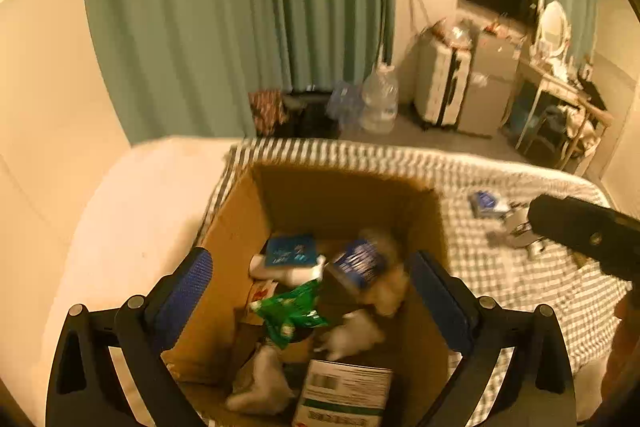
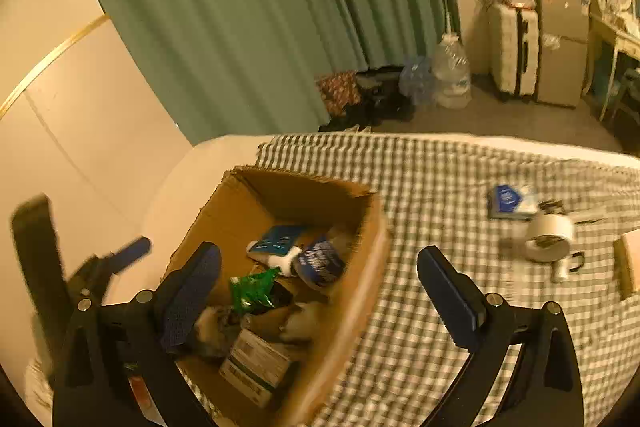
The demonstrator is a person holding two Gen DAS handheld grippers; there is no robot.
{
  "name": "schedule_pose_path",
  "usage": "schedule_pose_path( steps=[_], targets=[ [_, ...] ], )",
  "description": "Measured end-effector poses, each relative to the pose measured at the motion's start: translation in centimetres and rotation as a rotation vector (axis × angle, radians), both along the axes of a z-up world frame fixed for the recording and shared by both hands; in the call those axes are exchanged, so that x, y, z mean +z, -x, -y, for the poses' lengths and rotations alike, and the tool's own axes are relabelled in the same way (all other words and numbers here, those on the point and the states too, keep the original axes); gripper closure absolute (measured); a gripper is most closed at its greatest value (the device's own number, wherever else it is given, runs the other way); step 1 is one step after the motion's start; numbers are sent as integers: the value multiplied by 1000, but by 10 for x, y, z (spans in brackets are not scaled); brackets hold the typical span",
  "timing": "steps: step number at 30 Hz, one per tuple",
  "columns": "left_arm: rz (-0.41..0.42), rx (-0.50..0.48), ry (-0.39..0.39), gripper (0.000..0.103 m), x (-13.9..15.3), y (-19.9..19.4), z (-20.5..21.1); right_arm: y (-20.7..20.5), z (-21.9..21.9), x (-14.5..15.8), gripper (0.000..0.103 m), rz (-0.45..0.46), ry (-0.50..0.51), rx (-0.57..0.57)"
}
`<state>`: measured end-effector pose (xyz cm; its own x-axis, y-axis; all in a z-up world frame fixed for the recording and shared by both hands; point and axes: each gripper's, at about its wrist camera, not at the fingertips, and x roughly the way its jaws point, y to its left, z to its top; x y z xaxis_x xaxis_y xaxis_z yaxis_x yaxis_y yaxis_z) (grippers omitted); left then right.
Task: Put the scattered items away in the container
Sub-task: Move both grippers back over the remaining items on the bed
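While both grippers [image 1: 312, 287] [image 2: 320, 275] gape empty, one cardboard box [image 1: 236, 227], one tape roll [image 2: 550, 237].

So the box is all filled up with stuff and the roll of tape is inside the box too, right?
Not quite. The roll of tape is not inside the cardboard box; it lies out on the checked blanket, beside a blue packet. The right wrist view shows it. The box does hold other things.

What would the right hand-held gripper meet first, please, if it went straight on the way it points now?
Probably the near right wall of the cardboard box: the open right hand-held gripper straddles it, though depth is unclear.
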<state>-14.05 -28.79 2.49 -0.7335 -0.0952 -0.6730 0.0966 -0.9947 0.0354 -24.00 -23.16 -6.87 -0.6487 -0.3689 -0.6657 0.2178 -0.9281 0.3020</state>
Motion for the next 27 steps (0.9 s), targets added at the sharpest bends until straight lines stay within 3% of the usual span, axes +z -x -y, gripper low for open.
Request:
schedule_pose_path(
  steps=[6,12,19,27],
  targets=[
    [-103,-78,17,0,49,-39,-58,-47,-61,33,4,-90,-32,-77],
    [-147,-161,-12,0,63,-59,-133,-86,-136,46,4,-126,-63,-178],
    [-135,-204,-81,0,38,-51,-208,-114,-230,33,4,-106,-92,-315],
    [-17,-205,-89,0,-21,5,-276,-107,-303,-8,4,-44,-108,-428]
  ],
)
